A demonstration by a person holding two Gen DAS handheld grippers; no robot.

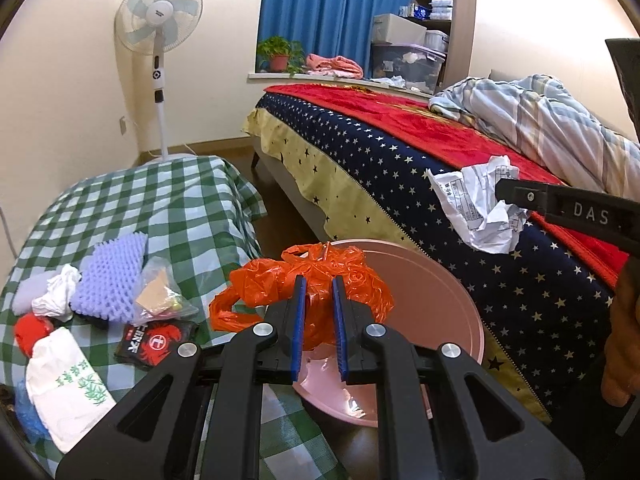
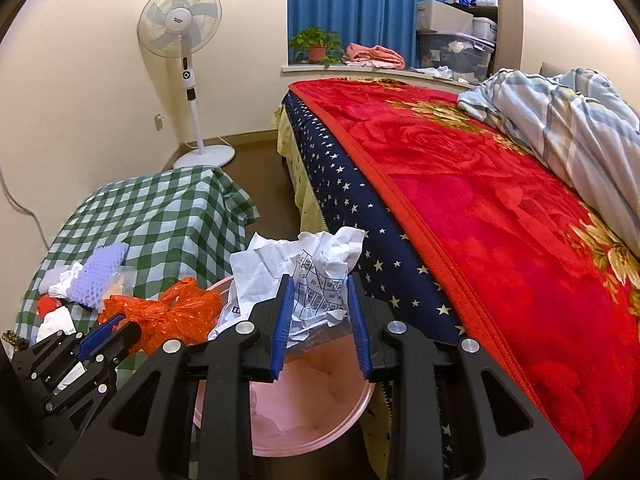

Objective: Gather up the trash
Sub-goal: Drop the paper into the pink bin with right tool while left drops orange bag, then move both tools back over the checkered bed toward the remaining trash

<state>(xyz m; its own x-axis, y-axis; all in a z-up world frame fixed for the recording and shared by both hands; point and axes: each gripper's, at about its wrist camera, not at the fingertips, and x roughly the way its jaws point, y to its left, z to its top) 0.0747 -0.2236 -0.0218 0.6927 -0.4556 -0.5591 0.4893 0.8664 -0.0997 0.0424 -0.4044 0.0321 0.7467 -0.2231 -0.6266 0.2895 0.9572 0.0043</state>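
Bedroom, pink bin (image 2: pixel 320 412) between bed (image 2: pixel 500 220) and checked table (image 1: pixel 168 208); your left gripper (image 1: pixel 319 300) pinches orange bag (image 1: pixel 360 280), right gripper (image 2: pixel 320 300) grips crumpled paper (image 2: pixel 316 276) above bin; off-centre release drops trash on floor

L gripper (image 1: pixel 319 286) angled down, jaws nearly closed & pinching a bag between pads; R gripper (image 2: pixel 320 284) beside it, tilted down too, jaws wider, paper between its fingers.
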